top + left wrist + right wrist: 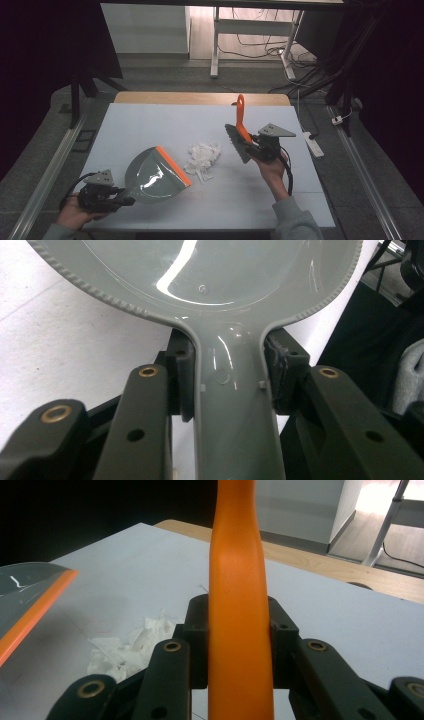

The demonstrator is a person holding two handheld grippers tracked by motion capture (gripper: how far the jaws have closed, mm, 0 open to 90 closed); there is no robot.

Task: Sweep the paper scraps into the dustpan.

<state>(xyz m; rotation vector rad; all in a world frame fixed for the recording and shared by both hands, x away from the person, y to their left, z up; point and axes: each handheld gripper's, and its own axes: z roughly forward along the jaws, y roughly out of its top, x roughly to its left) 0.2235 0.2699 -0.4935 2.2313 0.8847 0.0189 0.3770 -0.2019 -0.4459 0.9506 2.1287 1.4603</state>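
Centrally, paper scraps [202, 157] between dustpan lip [172, 165]; brush [239, 142]

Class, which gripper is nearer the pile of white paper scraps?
Right. The right gripper, holding the brush, sits just right of the scraps; the left gripper is farther, behind the dustpan.

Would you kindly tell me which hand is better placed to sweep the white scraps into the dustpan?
The right: its claw grips the orange brush just beside the scraps, probably ready to push them toward the dustpan, which the left claw holds.
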